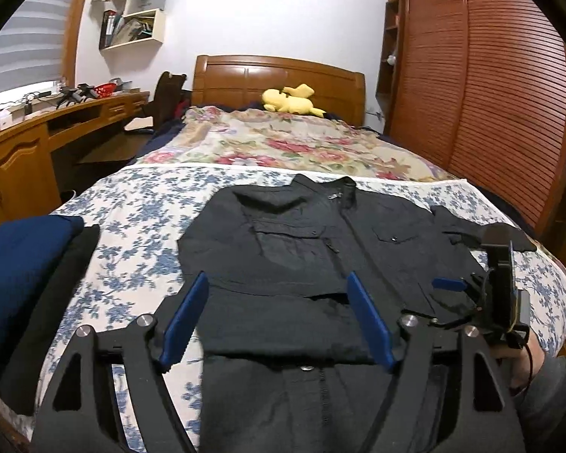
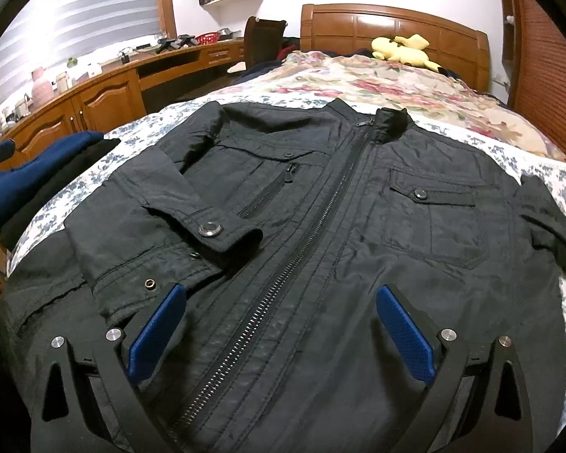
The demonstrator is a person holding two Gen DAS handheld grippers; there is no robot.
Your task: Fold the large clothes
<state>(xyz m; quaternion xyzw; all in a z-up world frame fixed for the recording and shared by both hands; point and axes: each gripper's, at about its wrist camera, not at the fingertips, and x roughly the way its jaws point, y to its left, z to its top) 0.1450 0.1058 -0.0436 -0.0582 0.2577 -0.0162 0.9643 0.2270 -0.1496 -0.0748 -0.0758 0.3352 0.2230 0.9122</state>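
Observation:
A black zip-up jacket (image 1: 302, 249) lies face up on the bed, collar toward the headboard. Its left sleeve is folded across the chest, cuff (image 2: 207, 230) near the zipper (image 2: 309, 226). The other sleeve (image 2: 554, 222) lies out to the right. My left gripper (image 1: 277, 283) is open above the jacket's lower part, empty. My right gripper (image 2: 281, 294) is open just above the jacket's lower front, empty; it also shows in the left wrist view (image 1: 449, 285) at the jacket's right side.
A blue-flowered sheet (image 1: 139, 219) covers the near bed, a floral quilt (image 1: 283, 139) the far part. Folded navy and black clothes (image 1: 22, 271) lie stacked at the left edge. A yellow plush toy (image 1: 290, 100) sits by the headboard. A wooden desk (image 1: 26, 139) stands left, a wardrobe (image 1: 483, 87) right.

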